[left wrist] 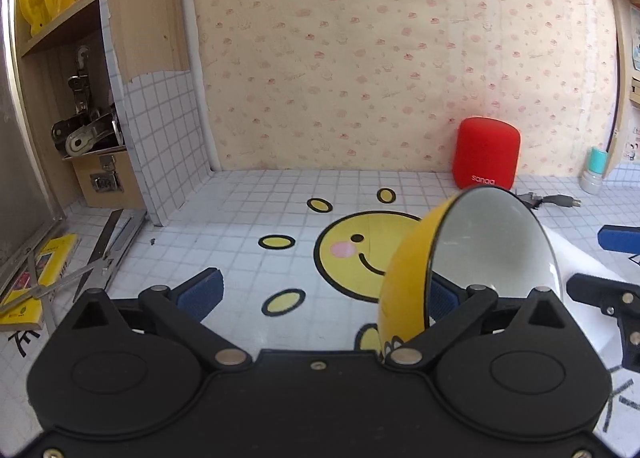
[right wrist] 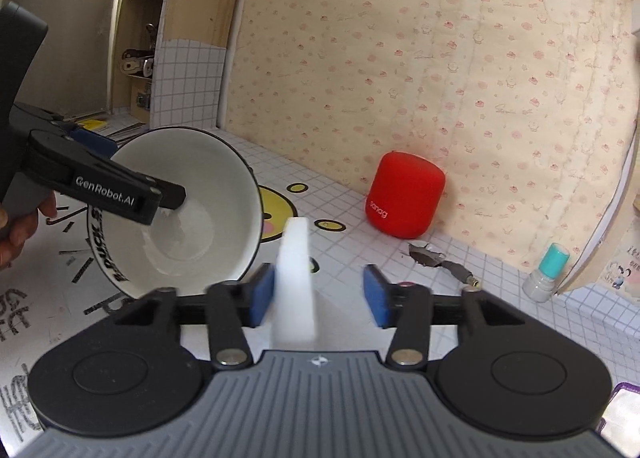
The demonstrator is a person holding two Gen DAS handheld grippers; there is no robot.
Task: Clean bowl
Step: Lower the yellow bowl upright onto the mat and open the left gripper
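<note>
Grid-tiled counter (left wrist: pixel 248 202) with smiley print, pink-patterned wallpaper (left wrist: pixel 360 38) behind. Yellow bowl (left wrist: pixel 408 278), white inside, tilted against wide-open left gripper (left wrist: pixel 324 292). Right gripper (right wrist: pixel 318 296) open around white sponge (right wrist: pixel 295 282).

A beige wallpaper (left wrist: pixel 360 58) with small pink prints covers the back wall. The counter (left wrist: pixel 240 198) has white grid tiles. A wooden shelf (left wrist: pixel 60 26) stands at the left.

Right gripper (right wrist: pixel 319 294) open around a white sponge (right wrist: pixel 296 278); left gripper (right wrist: pixel 160 198) inside the tilted bowl (right wrist: pixel 192 218)
</note>
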